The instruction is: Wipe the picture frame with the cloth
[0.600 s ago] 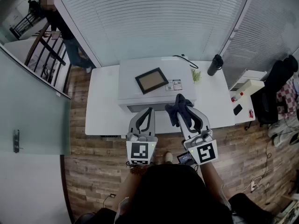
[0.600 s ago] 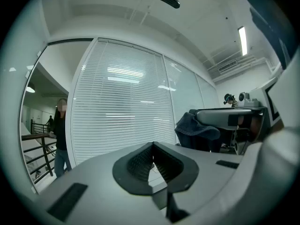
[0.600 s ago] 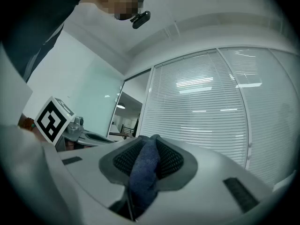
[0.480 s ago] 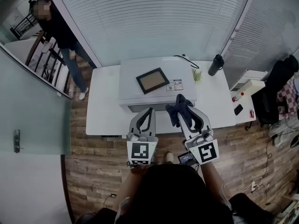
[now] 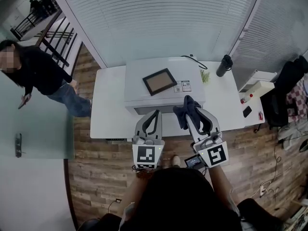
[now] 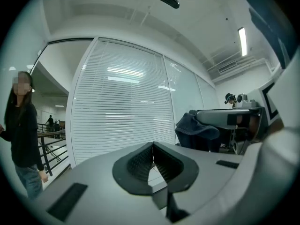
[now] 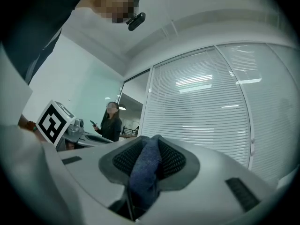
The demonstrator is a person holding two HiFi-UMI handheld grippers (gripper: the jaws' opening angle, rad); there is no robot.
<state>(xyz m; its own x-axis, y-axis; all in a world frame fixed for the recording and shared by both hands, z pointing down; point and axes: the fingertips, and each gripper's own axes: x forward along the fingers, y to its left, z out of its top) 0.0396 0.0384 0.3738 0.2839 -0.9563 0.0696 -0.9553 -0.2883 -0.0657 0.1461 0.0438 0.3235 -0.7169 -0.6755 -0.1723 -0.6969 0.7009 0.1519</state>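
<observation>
A dark-framed picture frame point(image 5: 160, 81) with a tan middle lies flat on a raised white box point(image 5: 144, 99) on the white table. My right gripper point(image 5: 188, 106) is shut on a dark blue cloth point(image 5: 185, 112), which bunches over its tip near the box's front right corner; the right gripper view shows the cloth point(image 7: 146, 165) pinched between the pads. My left gripper point(image 5: 155, 114) is shut with nothing between its jaws and hovers over the table's front edge, left of the right one. Both point level toward the window blinds, short of the frame.
A dark bottle point(image 5: 223, 66) stands at the table's back right, with a small green thing point(image 5: 204, 76) beside it. A small printed card point(image 5: 183, 86) lies right of the frame. A person point(image 5: 38, 76) walks on the wooden floor at the left. A cable point(image 5: 190, 59) trails over the back edge.
The person at the left has walked from the railing at the upper left down toward the table's left side. Both grippers have stayed nearly in place.
</observation>
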